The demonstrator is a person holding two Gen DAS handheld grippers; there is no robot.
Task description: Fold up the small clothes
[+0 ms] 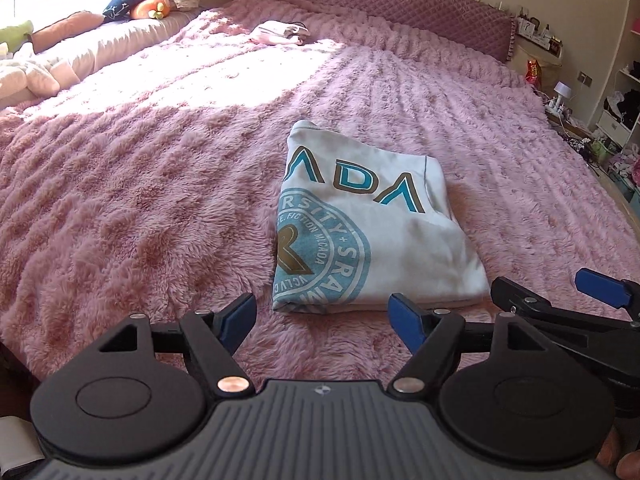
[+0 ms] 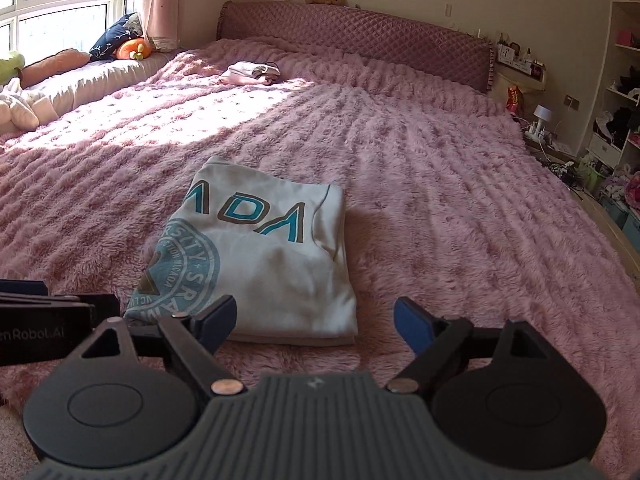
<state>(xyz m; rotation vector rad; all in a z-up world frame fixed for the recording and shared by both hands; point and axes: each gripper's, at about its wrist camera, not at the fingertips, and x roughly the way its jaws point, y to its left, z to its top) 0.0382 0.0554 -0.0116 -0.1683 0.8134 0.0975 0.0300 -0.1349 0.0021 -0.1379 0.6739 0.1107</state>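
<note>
A white T-shirt (image 1: 372,232) with teal and brown print lies folded into a compact rectangle on the pink fluffy bedspread (image 1: 140,184). It also shows in the right wrist view (image 2: 272,256). My left gripper (image 1: 326,318) is open and empty, just short of the shirt's near edge. My right gripper (image 2: 316,322) is open and empty, at the shirt's near right corner. The right gripper shows at the right edge of the left wrist view (image 1: 560,300). The left gripper shows at the left edge of the right wrist view (image 2: 40,312).
A small folded pale pink garment (image 1: 280,34) lies far up the bed near the quilted headboard (image 1: 400,0). Pillows and plush toys (image 1: 136,4) line the window side. A nightstand and cluttered shelves (image 2: 616,120) stand right of the bed.
</note>
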